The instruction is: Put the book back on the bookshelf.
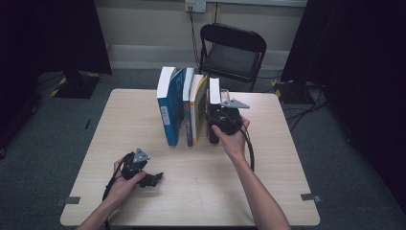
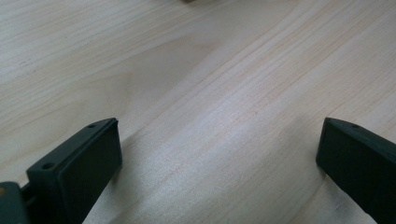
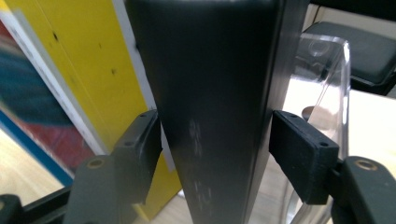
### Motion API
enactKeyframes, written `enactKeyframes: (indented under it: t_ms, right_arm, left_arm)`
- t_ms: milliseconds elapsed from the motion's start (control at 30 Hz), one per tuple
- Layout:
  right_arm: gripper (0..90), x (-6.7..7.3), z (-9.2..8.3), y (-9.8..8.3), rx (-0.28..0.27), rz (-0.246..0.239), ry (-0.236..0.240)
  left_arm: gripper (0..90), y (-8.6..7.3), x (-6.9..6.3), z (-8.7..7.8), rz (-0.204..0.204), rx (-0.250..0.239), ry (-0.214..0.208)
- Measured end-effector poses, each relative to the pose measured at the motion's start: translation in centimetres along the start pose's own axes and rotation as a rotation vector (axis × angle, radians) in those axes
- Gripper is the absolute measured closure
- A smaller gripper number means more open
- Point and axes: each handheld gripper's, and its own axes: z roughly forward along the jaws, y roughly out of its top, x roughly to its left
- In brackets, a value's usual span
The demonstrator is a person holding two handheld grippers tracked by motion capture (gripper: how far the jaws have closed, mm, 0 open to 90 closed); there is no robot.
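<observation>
At the near left of the wooden table [image 1: 143, 115] we see the person's left hand [image 1: 122, 184] resting on the surface with the left gripper [image 1: 152, 179] lying low, pointed toward the right. In the left gripper view its jaws stand wide apart over bare wood grain, with nothing between them.

Moving toward the middle of the table, we come to a row of books standing upright, spines toward us. First is a thick blue book [image 1: 168, 108] with a white top edge, leaning a little. Just beside it is a thin book with a white and dark spine [image 1: 187, 110], then a yellow book [image 1: 197, 108], all touching or nearly so.

At the right end of the row stands the black book [image 1: 214, 91], which also appears large in the right gripper view [image 3: 215, 102], its dark spine running up the middle of the frame. We see the right gripper [image 3: 217, 154] closed around this spine, one jaw against each side, held by the right hand [image 1: 234, 136]. In that view the yellow book [image 3: 93, 70] lies just to the left, and a clear plastic bookend [image 3: 327, 93] stands just to the right of the black book.

Behind the table stands a black folding chair [image 1: 232, 52].
</observation>
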Motion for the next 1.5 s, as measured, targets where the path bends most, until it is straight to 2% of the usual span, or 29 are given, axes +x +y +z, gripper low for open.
enactKeyframes:
  t_ms: [100,200,433,500,600,733,867,933,1000,1100,1233,1367,1433,1500]
  right_arm:
    - [40.4,-0.1,0.2,-0.5,0.02,0.008,-0.007]
    - [41.3,-0.3,0.3,-0.7,0.024,0.013,0.003]
    - [41.4,0.0,0.2,-0.6,0.029,0.015,-0.014]
    - [39.9,-0.1,0.2,-0.7,0.025,0.015,-0.006]
    - [32.8,-0.2,0.0,-0.8,0.015,0.013,0.006]
    - [26.9,-0.4,-0.6,-0.9,0.029,0.018,0.027]
    - [22.3,-1.1,-1.7,-1.3,0.026,0.044,0.056]
    - [19.2,-1.3,-2.5,-1.5,0.037,0.043,0.06]
    - [17.0,-1.6,-3.3,-1.8,0.046,0.038,0.065]
    - [14.7,-2.2,-4.6,-2.7,0.046,0.07,0.091]
    - [14.1,-3.1,-6.1,-4.1,0.065,0.083,0.086]
    - [14.7,-4.2,-7.4,-5.7,0.095,0.136,0.088]
    - [15.1,-4.7,-7.9,-6.8,0.113,0.135,0.066]
    - [15.2,-5.2,-8.5,-7.9,0.122,0.15,0.068]
  left_arm:
    - [0.0,0.0,0.0,0.0,0.0,0.001,0.0]
    - [0.0,0.0,0.0,0.0,0.0,0.0,-0.001]
    - [0.0,0.0,0.0,0.0,0.0,0.001,0.0]
    - [0.0,0.0,0.0,0.0,0.0,0.001,-0.001]
    - [0.0,0.0,0.0,0.0,0.0,0.0,-0.001]
    - [0.0,0.0,0.0,0.0,-0.001,0.0,0.001]
    - [0.0,0.0,0.1,0.0,-0.014,-0.001,0.023]
    - [0.0,0.0,0.1,0.0,-0.031,-0.005,0.027]
    - [0.0,0.0,0.1,0.0,-0.031,-0.005,0.027]
    - [0.0,0.0,0.1,0.0,-0.031,-0.006,0.028]
    - [0.0,0.0,0.1,0.0,-0.031,-0.006,0.028]
    - [0.0,0.0,0.1,0.0,-0.029,-0.003,0.028]
    - [0.0,0.0,0.2,0.0,-0.028,-0.001,0.032]
    - [0.0,0.0,0.2,0.0,-0.032,0.0,0.035]
